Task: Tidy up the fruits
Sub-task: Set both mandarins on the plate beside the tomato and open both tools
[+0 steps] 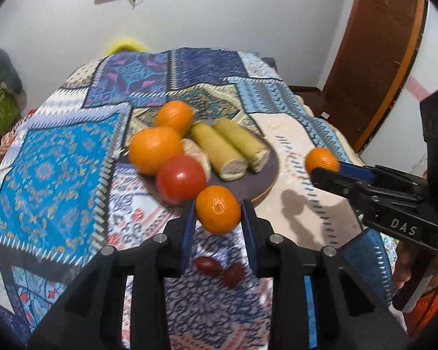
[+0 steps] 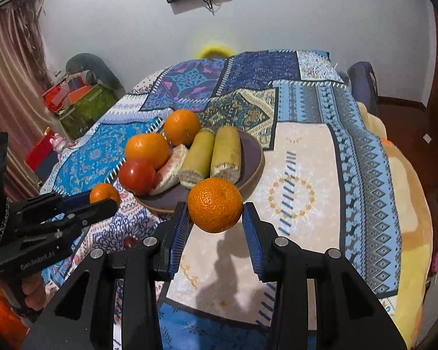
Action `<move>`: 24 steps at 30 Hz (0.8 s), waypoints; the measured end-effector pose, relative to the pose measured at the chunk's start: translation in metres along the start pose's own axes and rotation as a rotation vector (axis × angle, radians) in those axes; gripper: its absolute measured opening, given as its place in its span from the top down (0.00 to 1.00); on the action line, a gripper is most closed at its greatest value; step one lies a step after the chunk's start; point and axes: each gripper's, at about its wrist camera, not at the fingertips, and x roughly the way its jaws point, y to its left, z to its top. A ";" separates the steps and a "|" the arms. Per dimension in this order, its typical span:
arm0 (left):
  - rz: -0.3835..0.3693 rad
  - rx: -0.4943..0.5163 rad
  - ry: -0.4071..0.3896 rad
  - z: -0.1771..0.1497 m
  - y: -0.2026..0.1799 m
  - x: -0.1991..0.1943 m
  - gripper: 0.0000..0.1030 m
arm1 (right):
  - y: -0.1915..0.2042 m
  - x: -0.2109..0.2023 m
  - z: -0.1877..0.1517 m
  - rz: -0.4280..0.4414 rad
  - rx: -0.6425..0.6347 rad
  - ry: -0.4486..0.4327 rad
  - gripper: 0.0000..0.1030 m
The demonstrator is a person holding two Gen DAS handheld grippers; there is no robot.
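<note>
Orange and dimpled, the mandarin (image 1: pixel 218 209) in the left tool (image 1: pixel 219 218) sits clamped between the two blue pads, clear of the surface below. The right tool (image 2: pixel 215 218) is likewise closed on a second mandarin (image 2: pixel 215 204), also held off the cloth, just short of the plate rim. Each tool shows in the other's camera, gripping its fruit at the tips.

Handling judgement: both fruits are light, with soft peel over a yielding body; the skin is matt enough not to slip on ribbed pads, but a hard squeeze would bruise or split it. The present hold, across the widest part, looks correct.

The dark round plate (image 2: pixel 255 157) already carries two oranges (image 2: pixel 147 149), a red tomato (image 2: pixel 137 176), two lengths of pale green-yellow produce cut square at the ends (image 2: pixel 197 157), and a pale segment wedged between them. It is crowded on the near left; the free space is at the right and near edge.

Two small dark red fruits (image 1: pixel 219 268) lie loose on the patterned patchwork cloth (image 1: pixel 58 160) beneath the left tool. Whether the cloth covers a bench or a bed cannot be told. Remaining work, as judged: set both mandarins down on the plate and collect the loose pair
</note>
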 end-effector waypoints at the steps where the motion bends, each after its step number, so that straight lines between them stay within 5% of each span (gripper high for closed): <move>1: -0.003 0.006 0.000 0.002 -0.003 0.003 0.70 | 0.000 0.000 0.002 0.001 -0.002 -0.003 0.66; 24: -0.009 -0.020 0.050 0.004 -0.003 0.054 0.70 | -0.001 0.051 0.010 0.045 -0.039 0.051 0.66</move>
